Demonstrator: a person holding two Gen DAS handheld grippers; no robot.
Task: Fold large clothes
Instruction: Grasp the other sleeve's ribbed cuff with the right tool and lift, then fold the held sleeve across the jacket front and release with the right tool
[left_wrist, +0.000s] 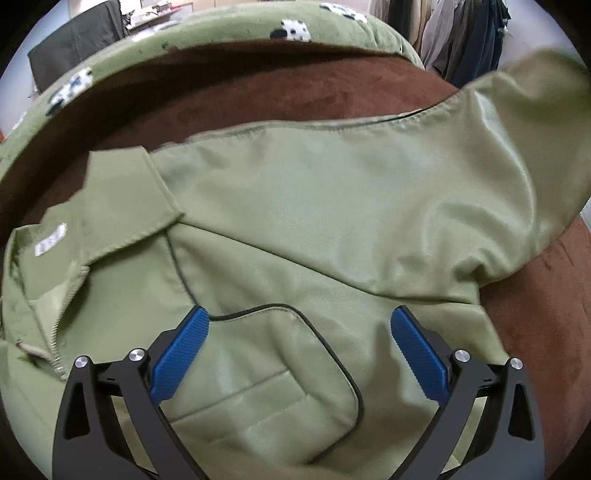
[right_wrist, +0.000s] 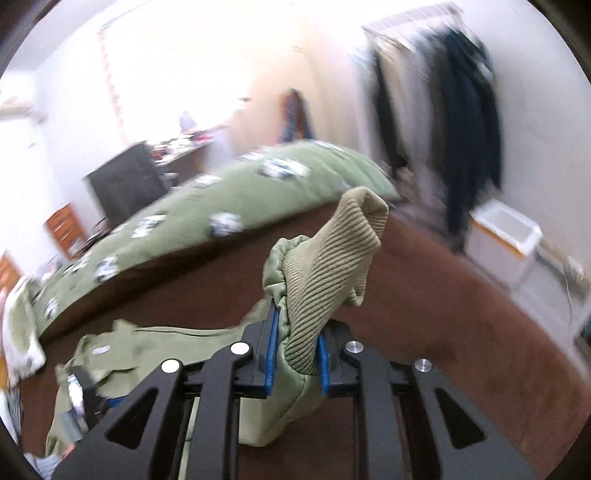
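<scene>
On the brown bedcover (left_wrist: 535, 295): green jacket (left_wrist: 295, 221) spread flat, collar at left, sleeve lifted off to the right. Left gripper (left_wrist: 299, 325) above the chest pocket (left_wrist: 266, 373), jaws wide apart, holding nothing. Right gripper (right_wrist: 295, 354) clamped on the ribbed cuff (right_wrist: 332, 258), sleeve end raised clear of the cover.

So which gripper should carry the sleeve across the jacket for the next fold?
Right. The right gripper is already clamped on the ribbed cuff; the left gripper stands open above the jacket chest pocket, holding nothing.
</scene>
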